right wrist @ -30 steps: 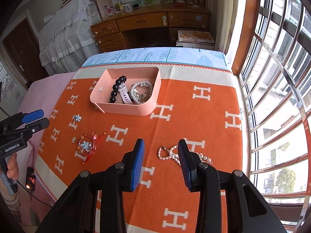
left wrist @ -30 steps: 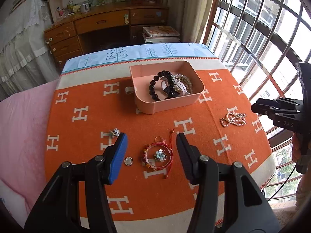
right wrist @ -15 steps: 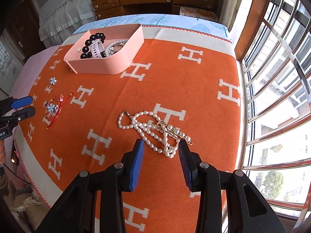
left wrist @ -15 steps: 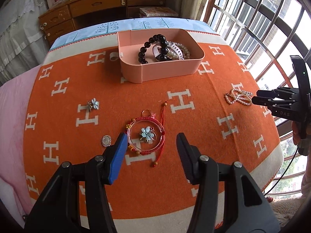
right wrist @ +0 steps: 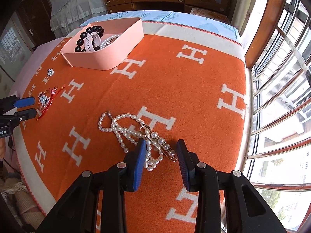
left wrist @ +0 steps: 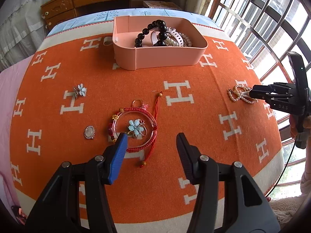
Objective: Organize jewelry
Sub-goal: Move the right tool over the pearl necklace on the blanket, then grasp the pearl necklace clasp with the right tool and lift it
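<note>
The right gripper (right wrist: 160, 151), jaws closing (nothing pinched yet), straddles the near end of the white pearl strand (right wrist: 124, 130), which trails away leftward.

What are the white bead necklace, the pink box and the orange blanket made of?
White bead necklace: looks like pearls, glossy and slightly uneven ovals; real or imitation cannot be told. A gold metal pin lies on it.
Pink box: probably matte plastic, with smooth thin walls and rounded corners.
Orange blanket: soft woven fabric, perhaps wool; its surface looks fuzzy.
</note>
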`<state>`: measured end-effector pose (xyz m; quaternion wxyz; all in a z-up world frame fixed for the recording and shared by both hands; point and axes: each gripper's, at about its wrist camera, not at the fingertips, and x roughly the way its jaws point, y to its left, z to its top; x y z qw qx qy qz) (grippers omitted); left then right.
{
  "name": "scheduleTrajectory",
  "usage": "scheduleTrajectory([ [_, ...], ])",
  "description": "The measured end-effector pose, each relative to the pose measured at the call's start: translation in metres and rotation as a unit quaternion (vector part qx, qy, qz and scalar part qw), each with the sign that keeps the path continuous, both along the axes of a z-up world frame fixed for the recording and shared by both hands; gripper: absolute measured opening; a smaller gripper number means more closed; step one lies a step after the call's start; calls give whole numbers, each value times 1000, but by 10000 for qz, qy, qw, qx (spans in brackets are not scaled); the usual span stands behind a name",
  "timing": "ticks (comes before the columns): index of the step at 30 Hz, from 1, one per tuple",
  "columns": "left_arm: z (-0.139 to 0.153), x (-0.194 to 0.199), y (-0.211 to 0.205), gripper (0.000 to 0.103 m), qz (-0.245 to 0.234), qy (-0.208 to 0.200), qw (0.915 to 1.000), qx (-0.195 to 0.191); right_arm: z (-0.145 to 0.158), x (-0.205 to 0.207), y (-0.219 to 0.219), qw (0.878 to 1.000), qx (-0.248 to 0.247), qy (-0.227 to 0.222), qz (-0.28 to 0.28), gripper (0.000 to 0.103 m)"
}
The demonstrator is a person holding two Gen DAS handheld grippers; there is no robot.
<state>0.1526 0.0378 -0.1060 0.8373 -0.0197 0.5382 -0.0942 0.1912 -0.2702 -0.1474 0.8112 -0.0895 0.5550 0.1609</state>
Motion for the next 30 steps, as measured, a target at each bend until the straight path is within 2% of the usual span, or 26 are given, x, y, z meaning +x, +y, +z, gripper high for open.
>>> scheduleTrajectory([
  [1,-1,1,1,49,35,14,10000,-17,-1,2,-2,10000,75,30,-15,32],
  [4,-4,5,5,49,135,71,9999,-56,-1,5,-2,9999,99,39,40,21],
  [5,-5,6,6,49,157,87,9998,-65,-1,6,-2,9999,136,72,38,14],
  [8,-6,8,8,49,193,100,9997,-73,-2,9,-6,9989,410,207,-74,8],
  [14,-4,8,10,49,198,21,9998,-47,2,8,-18,9961,741,170,-443,8],
  [21,5,0,22,49,265,-125,9995,-73,24,-3,-33,9875,1259,-84,-944,8],
  [25,5,-2,29,49,336,-132,9993,-105,33,-15,-23,9844,1491,-179,-915,8],
  [30,4,-6,27,49,284,-133,9995,-100,27,-28,4,9904,1189,-271,-646,8],
])
